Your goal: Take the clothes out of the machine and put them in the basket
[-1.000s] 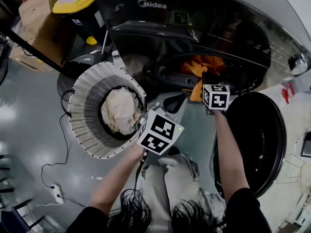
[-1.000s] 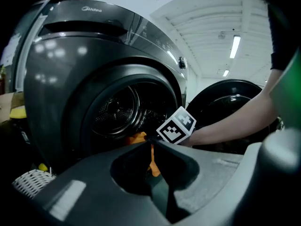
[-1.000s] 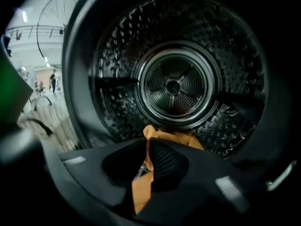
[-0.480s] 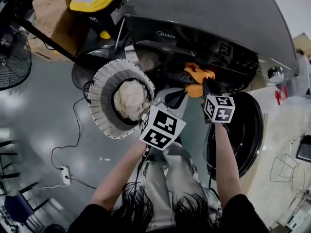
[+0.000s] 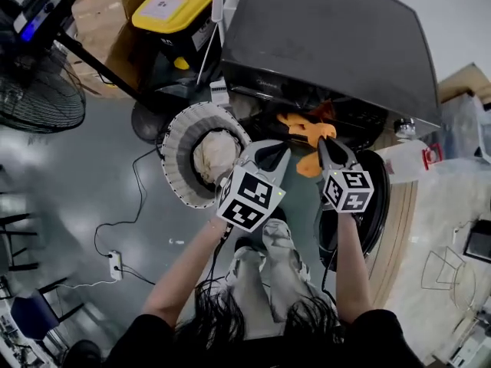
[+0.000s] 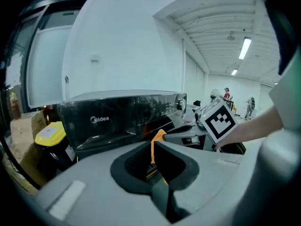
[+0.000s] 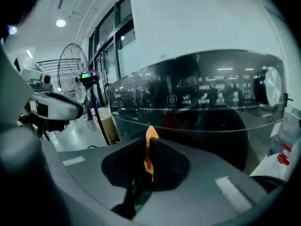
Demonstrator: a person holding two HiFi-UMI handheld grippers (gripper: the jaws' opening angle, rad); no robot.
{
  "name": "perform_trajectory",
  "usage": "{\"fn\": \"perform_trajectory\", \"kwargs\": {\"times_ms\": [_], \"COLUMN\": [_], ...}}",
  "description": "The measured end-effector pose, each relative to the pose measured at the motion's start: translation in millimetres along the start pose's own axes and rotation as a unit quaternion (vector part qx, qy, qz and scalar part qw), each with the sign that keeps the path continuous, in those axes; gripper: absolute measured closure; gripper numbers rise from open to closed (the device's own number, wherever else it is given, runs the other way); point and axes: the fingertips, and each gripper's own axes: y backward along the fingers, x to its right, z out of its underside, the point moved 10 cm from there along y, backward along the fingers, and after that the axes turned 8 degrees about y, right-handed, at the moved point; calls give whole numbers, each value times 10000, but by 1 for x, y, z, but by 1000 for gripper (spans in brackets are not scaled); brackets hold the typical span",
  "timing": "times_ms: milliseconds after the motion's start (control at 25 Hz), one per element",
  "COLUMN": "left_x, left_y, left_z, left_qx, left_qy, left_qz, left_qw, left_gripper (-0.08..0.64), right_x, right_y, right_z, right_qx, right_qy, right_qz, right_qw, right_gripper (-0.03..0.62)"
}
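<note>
An orange garment (image 5: 307,133) hangs out of the dark washing machine (image 5: 322,44) at its front opening. My right gripper (image 5: 322,140) is shut on it, and in the right gripper view a tongue of orange cloth (image 7: 151,134) pokes up between the closed jaws (image 7: 148,145). My left gripper (image 5: 285,148) sits just left of it, jaws closed. In the left gripper view an orange strip (image 6: 157,136) runs down the slit between them (image 6: 153,145). The white ribbed basket (image 5: 178,140) stands left of the machine with cream clothes (image 5: 215,153) inside.
The round machine door (image 5: 376,198) hangs open at the right, beside a plastic bottle (image 5: 406,156). A yellow-lidded bin (image 5: 169,6) and a floor fan (image 5: 38,90) stand at the left. A cable and power strip (image 5: 115,263) lie on the floor.
Both grippers have risen together, and the orange garment has come further out of the drum. The machine and basket look smaller and further below.
</note>
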Motion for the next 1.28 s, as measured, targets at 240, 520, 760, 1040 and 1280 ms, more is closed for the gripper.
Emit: {"fn": "perform_trajectory", "kwargs": {"times_ms": [240,520,760,1040,1280], "left_x": [4,15,17,16,12], "left_y": [37,70,95,127,159], "left_z": [-41,-70,-86,-92,-88], "left_qx": [103,309,440,578,657], "left_qy": [-148,-109,-238,-266,-222], "left_qz": [-125,-134,-148,-309,-507], "left_qw": [9998,9994,9986,9975,9963], "left_gripper": [431,431,431,431,431], "right_x": [-14,-39,-61,-89,-114], "right_y": [34,70,88,102,111], "right_z": [-48,-98,-135,-165,-191], "right_qx": [109,331,564,830,1149], "right_qy": [60,108,389,475,535], "right_qz": [-152,-499,-721,-905,-1094], "right_qw": [9998,9981,9950,9913,9859], "right_gripper": [543,543,543,543,543]}}
